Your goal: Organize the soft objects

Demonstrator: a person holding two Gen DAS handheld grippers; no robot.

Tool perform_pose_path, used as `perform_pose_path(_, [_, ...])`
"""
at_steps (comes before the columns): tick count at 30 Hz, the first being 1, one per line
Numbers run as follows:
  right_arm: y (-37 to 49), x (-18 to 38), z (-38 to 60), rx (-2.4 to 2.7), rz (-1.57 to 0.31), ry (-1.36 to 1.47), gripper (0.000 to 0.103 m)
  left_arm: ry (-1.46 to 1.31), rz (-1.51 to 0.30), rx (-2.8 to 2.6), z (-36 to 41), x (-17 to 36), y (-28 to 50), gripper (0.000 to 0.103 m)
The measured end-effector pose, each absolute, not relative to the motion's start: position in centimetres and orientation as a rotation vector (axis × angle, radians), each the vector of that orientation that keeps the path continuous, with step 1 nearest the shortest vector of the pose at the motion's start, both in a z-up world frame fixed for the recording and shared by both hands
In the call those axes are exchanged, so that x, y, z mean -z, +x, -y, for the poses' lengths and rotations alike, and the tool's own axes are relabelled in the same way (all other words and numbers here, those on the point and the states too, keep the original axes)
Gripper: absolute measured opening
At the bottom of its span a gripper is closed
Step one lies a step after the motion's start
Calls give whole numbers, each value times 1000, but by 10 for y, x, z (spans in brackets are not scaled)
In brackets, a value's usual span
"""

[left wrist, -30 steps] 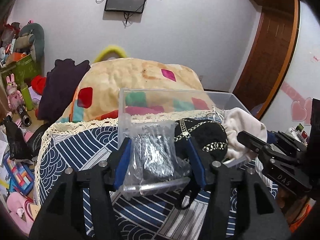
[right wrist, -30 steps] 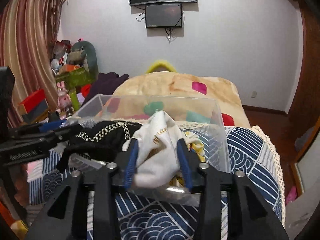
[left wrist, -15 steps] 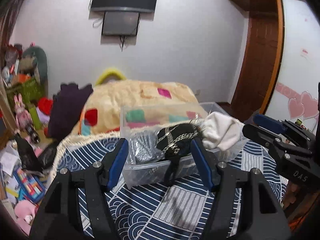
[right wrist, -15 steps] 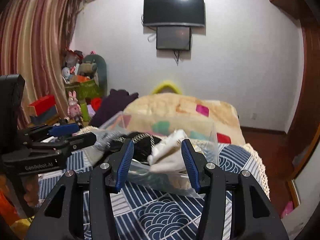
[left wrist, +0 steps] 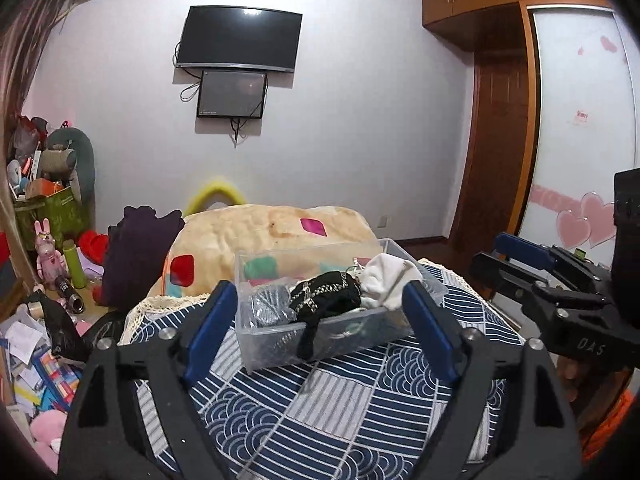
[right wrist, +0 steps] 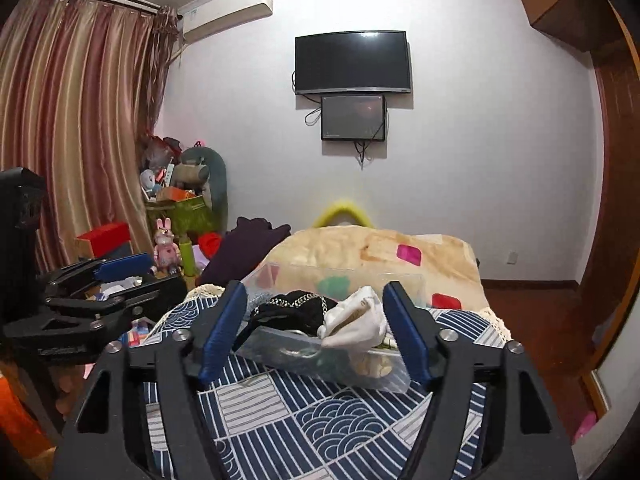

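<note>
left gripper (left wrist: 318,324) released, empty | right gripper (right wrist: 314,326) released, empty | clear bin (left wrist: 320,340) of soft items ahead of both

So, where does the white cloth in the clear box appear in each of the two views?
Left wrist view: the white cloth lies at the right end of the clear box, right of centre.
Right wrist view: the white cloth sits at centre, draped over the box's near edge.
Shared landmark: the wall television.

A home bedroom: a bed (right wrist: 360,412) with a blanket (right wrist: 376,252), wall-mounted TV (right wrist: 353,63), curtains (right wrist: 68,132), wooden wardrobe (left wrist: 500,120) and piled toys (right wrist: 180,184)
</note>
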State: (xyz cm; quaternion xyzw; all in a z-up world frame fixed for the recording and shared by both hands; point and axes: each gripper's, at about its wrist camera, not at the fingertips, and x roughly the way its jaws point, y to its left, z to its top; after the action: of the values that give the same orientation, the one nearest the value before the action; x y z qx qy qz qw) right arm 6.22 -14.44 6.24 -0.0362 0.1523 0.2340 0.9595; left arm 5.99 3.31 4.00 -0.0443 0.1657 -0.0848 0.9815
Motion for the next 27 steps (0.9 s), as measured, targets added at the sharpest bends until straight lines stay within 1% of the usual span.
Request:
perform_pose_path(1, [61, -60, 145, -467, -307, -70, 74, -83, -329, 167, -32, -39, 56, 86])
perform_pose_path(2, [61, -58, 146, -461, -307, -65, 80, -73, -325, 162, -30, -37, 53, 87])
perform_pose_path(3, [61, -57, 147, -457, -307, -59, 84, -59, -319, 154, -28, -35, 50, 90])
perform_pose_path(7, [58, -51, 151, -431, -304, -44, 86, -36, -311, 142, -23, -28, 43, 96])
perform_pose_path(9, [56, -48, 153, -409, -299, -47, 92, -40, -317, 146, -22, -25, 41, 96])
perform_pose_path(14, [53, -43, 158, -390, -297, -55, 94, -57, -312, 137, -24, -21, 39, 100])
perform_pose_path(20, [46, -38, 158, -390, -296, -78, 95, -64, -300, 127, -23, -21, 37, 101])
perform_pose_path(27, [43, -39, 155, -392, -280, -90, 98, -71, -299, 132, -23, -21, 37, 101])
